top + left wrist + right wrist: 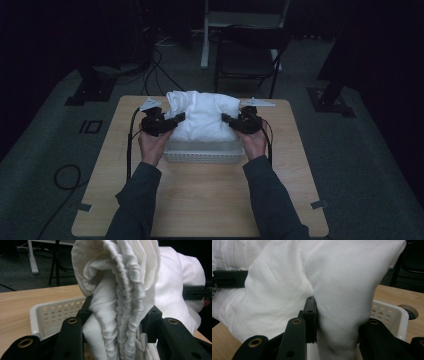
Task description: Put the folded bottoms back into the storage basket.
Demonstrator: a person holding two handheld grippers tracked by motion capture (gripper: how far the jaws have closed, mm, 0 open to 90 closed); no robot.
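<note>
A bulky folded white cloth [202,117] is held above a white perforated basket [204,152] on the wooden table [200,195]. My left gripper [175,120] is shut on the cloth's left end, where bunched, gathered folds [120,315] fill the space between its black jaws. My right gripper [226,120] is shut on the cloth's right end, with a thick smooth fold [337,322] pinched between its jaws. In the left gripper view the basket's wall [53,315] lies just below and left of the cloth. In the right gripper view the basket's rim [390,312] shows to the right.
A dark folding chair [247,55] and a white stand [206,35] sit beyond the table's far edge. Cables [150,70] trail over the grey carpet at the left. A roll of tape [410,311] lies on the table beside the basket.
</note>
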